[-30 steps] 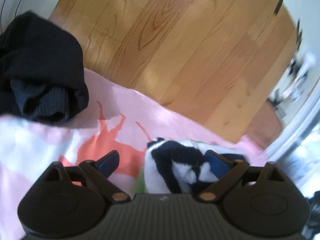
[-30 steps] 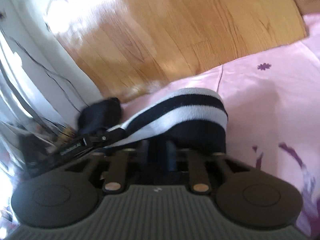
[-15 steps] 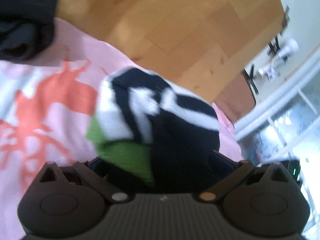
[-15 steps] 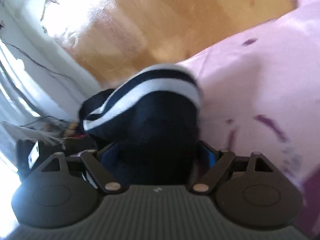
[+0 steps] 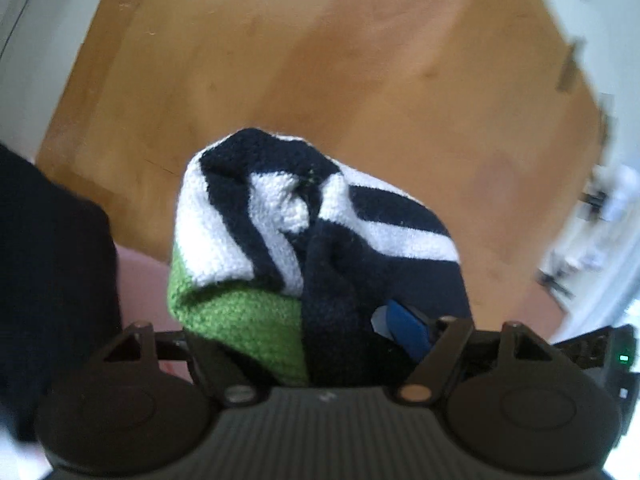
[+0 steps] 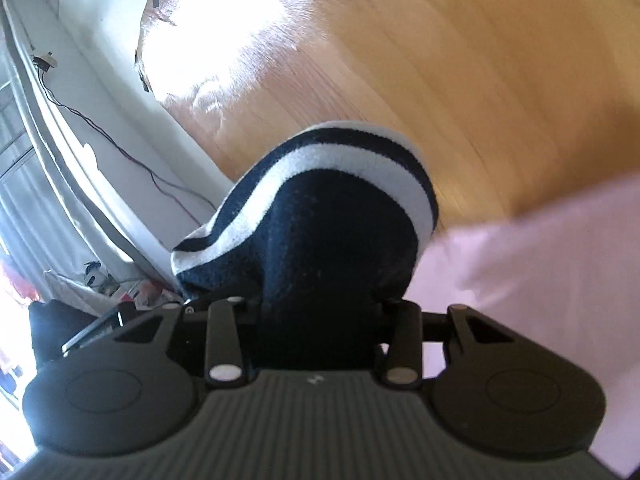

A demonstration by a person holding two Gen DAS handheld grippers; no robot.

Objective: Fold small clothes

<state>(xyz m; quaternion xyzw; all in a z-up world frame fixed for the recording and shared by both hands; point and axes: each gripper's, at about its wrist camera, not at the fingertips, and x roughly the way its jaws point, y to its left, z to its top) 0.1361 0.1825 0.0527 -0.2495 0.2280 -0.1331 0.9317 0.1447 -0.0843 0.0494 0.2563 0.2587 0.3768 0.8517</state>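
- Left wrist view: we found the left gripper [image 5: 320,344], jaws just closing, clamped on a bunched striped sock [image 5: 304,224] with a green toe, above the wooden floor [image 5: 320,60]; dark clothing [image 5: 52,264] lay left.
- Right wrist view: we found the right gripper [image 6: 316,320], jaws just closing, holding the sock's navy end [image 6: 332,232] beside the pink sheet [image 6: 540,260].

Both your grippers have just been closing. Your left gripper [image 5: 304,344] now squeezes the striped sock [image 5: 280,216], lifted off the pink sheet [image 6: 540,248]. Your right gripper [image 6: 316,332] squeezes its far end [image 6: 332,220].
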